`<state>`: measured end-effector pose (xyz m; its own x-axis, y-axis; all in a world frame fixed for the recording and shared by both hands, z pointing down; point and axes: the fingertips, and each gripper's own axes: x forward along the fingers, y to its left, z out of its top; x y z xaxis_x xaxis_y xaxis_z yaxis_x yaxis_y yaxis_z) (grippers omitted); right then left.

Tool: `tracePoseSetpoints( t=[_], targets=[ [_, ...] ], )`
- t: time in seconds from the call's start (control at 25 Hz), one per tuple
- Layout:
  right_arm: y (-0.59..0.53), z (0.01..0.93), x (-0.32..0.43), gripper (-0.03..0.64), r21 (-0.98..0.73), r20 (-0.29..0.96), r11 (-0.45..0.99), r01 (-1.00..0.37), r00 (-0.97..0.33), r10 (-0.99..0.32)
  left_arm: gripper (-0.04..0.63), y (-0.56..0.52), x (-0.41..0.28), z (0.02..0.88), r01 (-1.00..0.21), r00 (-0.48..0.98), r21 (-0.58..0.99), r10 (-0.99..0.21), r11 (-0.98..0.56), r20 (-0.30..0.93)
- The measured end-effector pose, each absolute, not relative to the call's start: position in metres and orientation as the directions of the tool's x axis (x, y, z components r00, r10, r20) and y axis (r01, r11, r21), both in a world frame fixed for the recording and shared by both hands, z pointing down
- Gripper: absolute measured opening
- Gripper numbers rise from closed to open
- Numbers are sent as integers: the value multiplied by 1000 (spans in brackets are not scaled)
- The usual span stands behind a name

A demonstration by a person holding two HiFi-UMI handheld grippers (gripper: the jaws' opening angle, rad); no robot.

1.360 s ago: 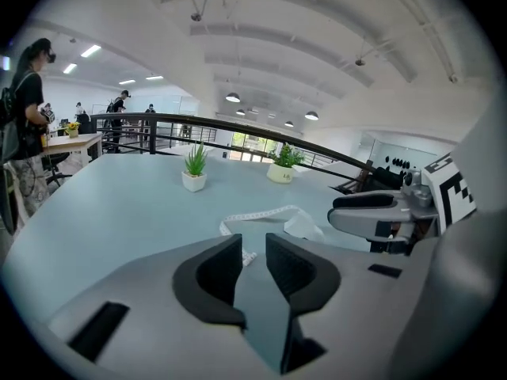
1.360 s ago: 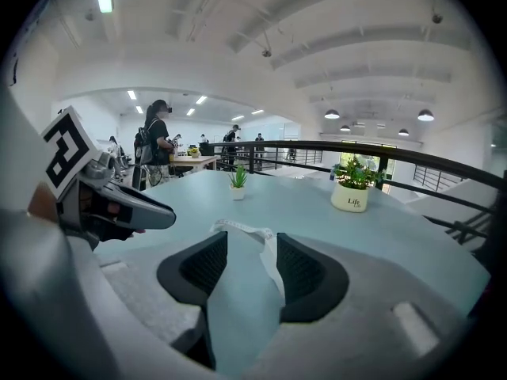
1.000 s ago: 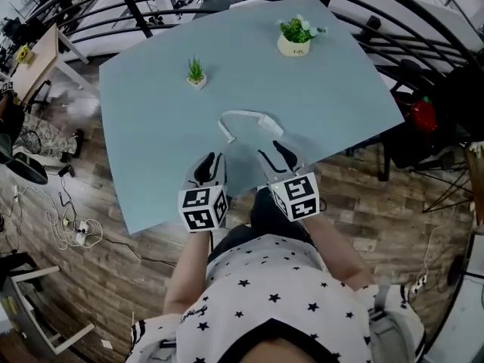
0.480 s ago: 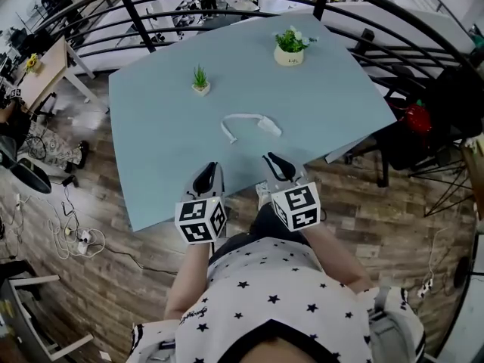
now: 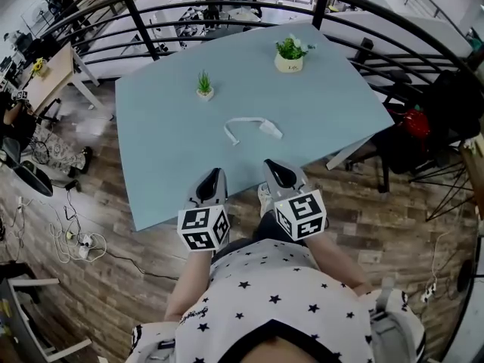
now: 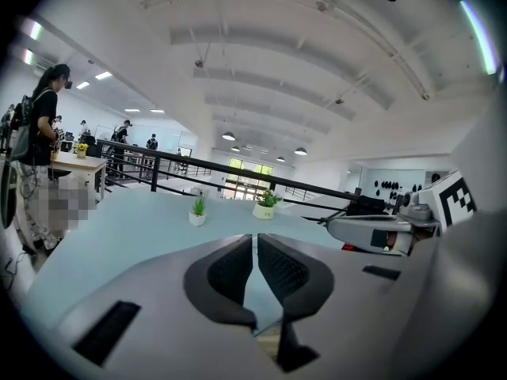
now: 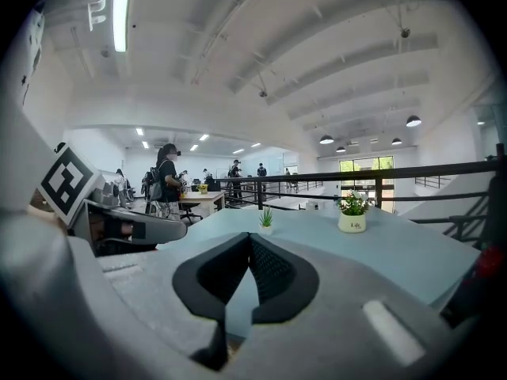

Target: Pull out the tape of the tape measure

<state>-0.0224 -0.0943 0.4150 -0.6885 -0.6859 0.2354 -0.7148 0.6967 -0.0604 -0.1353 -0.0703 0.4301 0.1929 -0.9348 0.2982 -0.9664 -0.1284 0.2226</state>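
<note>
Ahead of both grippers, well out on the desk point(image 5: 166, 150), the tape measure point(image 5: 270, 129) is lying with its white tape point(image 5: 243, 119) already drawn out in a loose arc, curving off toward the left gripper's side. Neither gripper is touching it. The left gripper point(image 5: 211, 178) is hanging over the desk's near edge, its jaws closing to a thin slit with nothing between them; only bare desk is showing through the gap in its own view. The right gripper point(image 5: 277, 171), just beside it and about level, is sitting fully closed, pads meeting at the tips, also empty. Judgement: with the tape out and lying free, the pull is looking done, and the grippers are probably being parked close to the body, closed because nothing is left to grip. Beyond the tape, farther from the grippers, a small plant point(image 5: 204, 84) and a potted plant point(image 5: 290, 51) are standing clear of the work.
</note>
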Motion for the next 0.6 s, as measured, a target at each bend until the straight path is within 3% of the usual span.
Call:
tracePoseSetpoints(
  t=[0.6],
  targets=[
    [-87, 416, -23, 6, -54, 257, 701, -711, -688, -678, 21, -66, -134, 426, -964, 205, 226, -933, -140, 295]
  ],
)
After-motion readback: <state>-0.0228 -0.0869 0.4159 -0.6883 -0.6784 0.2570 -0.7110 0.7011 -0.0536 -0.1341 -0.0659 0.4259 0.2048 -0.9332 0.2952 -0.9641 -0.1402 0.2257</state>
